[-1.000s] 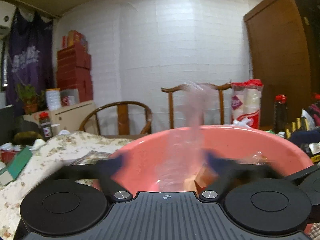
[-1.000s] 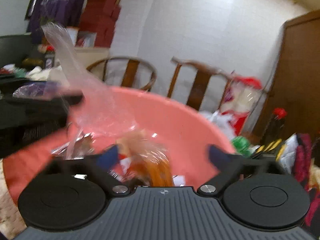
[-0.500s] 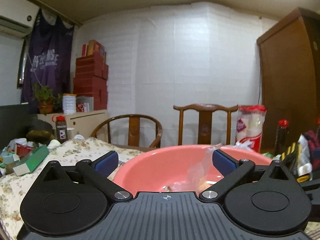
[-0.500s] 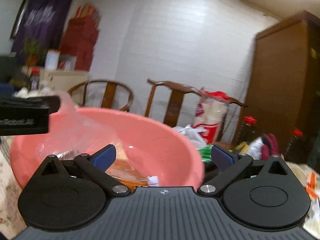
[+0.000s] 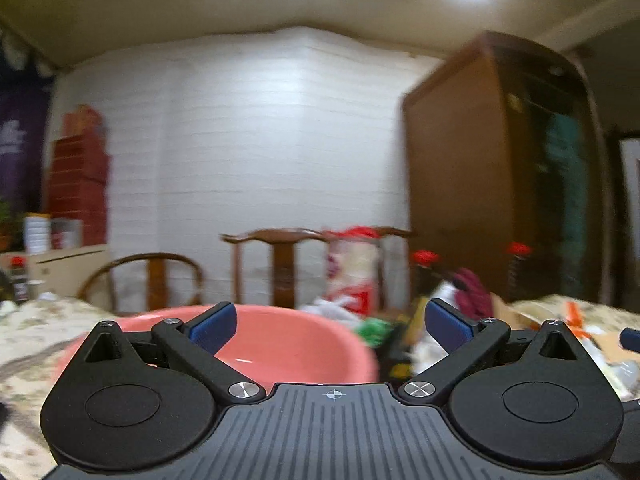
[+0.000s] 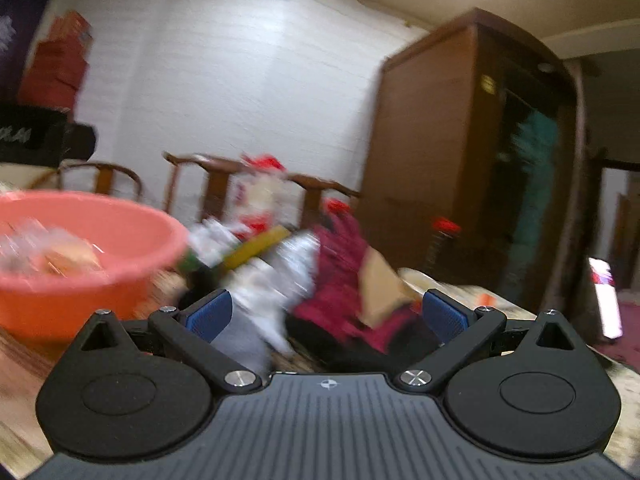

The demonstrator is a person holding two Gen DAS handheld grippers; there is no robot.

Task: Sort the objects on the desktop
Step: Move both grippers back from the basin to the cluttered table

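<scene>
A pink plastic basin stands on the floral tablecloth just ahead of my left gripper, which is open and empty above its near rim. In the right wrist view the basin is at the left and holds a clear plastic bag with packets, blurred. My right gripper is open and empty, facing a blurred pile of desktop objects: a magenta bag, white wrappers and a yellow item.
Wooden chairs stand behind the table. A tall brown wardrobe fills the right. Red-capped bottles and a red-and-white package stand at the table's far side. Red boxes are stacked at the left wall.
The clear plastic bag left my left gripper and lies in the basin. Both grippers have swung to the right, away from the basin toward the pile of objects. Both views are motion-blurred.
</scene>
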